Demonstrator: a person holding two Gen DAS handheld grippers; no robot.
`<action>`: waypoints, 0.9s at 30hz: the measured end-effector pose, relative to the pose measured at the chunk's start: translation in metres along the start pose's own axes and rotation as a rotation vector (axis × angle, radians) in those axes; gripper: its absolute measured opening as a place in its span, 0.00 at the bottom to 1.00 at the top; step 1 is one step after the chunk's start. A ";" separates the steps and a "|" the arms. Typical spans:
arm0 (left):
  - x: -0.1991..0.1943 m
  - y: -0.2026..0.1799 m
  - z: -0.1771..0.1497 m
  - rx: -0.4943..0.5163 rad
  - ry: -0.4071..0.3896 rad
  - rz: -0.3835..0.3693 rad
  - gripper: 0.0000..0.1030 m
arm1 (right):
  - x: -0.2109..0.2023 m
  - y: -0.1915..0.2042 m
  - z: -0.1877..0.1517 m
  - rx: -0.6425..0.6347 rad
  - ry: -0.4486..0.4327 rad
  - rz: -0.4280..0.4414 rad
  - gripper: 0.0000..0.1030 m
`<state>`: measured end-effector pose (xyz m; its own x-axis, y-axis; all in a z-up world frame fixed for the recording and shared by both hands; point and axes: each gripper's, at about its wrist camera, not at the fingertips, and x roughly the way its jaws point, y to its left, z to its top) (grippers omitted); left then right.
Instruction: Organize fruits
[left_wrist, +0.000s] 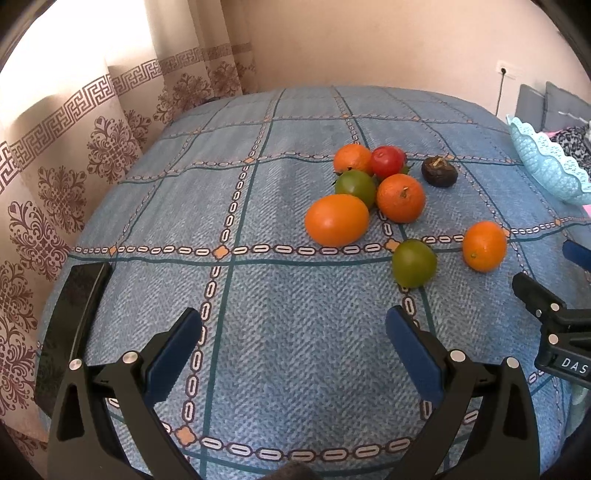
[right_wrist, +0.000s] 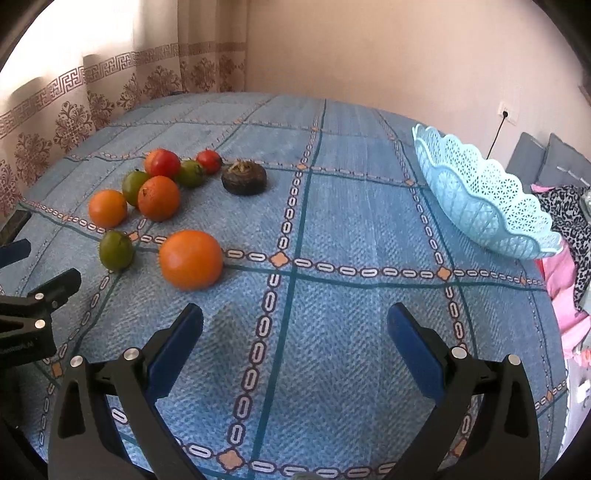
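Right wrist view: four oranges (right_wrist: 191, 259), three green fruits (right_wrist: 116, 250), two red (right_wrist: 162, 163).

Orange, green and red fruits (right_wrist: 159, 197) lie clustered beside an empty blue basket (right_wrist: 491, 206).

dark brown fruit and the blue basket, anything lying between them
Nothing: in the right wrist view only bare blue tablecloth runs from the dark brown fruit to the blue basket.
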<state>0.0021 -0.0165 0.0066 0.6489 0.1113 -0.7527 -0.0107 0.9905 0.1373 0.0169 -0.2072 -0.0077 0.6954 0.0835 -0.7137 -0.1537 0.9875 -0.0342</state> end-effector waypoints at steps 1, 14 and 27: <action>-0.001 0.000 0.000 0.000 -0.006 0.000 0.95 | 0.000 0.000 0.000 0.001 0.000 -0.001 0.98; 0.004 -0.001 -0.001 -0.004 0.008 0.007 0.95 | 0.003 0.000 0.000 0.001 0.005 0.006 0.98; 0.016 0.006 -0.002 -0.036 0.050 -0.024 0.95 | 0.018 -0.001 0.000 0.020 0.089 0.062 0.98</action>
<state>0.0103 -0.0090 -0.0059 0.6102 0.0906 -0.7871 -0.0239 0.9951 0.0961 0.0294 -0.2066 -0.0204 0.6195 0.1333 -0.7736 -0.1799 0.9834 0.0254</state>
